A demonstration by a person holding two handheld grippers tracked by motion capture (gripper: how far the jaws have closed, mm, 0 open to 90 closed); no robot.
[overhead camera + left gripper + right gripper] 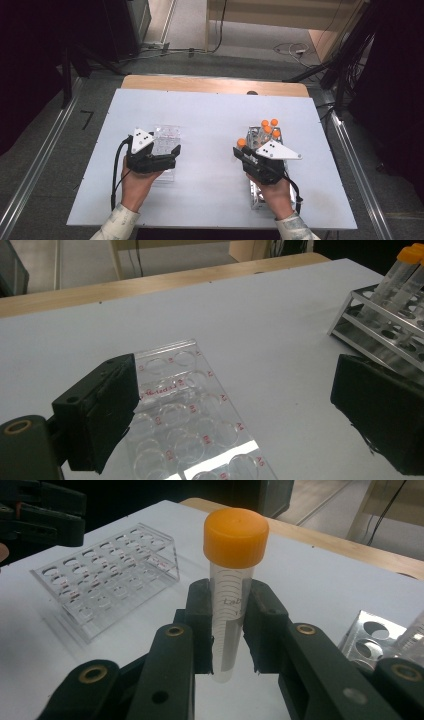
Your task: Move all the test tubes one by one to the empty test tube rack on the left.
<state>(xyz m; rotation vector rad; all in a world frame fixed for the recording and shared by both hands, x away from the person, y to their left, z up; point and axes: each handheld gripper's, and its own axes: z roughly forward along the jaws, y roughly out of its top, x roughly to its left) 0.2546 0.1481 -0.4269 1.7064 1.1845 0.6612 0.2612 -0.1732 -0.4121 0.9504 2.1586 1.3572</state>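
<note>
One upright tube (231, 595), cap up

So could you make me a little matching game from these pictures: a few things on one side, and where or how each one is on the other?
Things:
1. left hand-held gripper
2. right hand-held gripper
3. clear plastic rack
4. metal rack

States:
a. lies under the person's right hand
b. shut on an orange-capped tube
c. open, jaws wide apart
d. holds no tubes

Pairs: 1-c, 2-b, 3-d, 4-a
</note>
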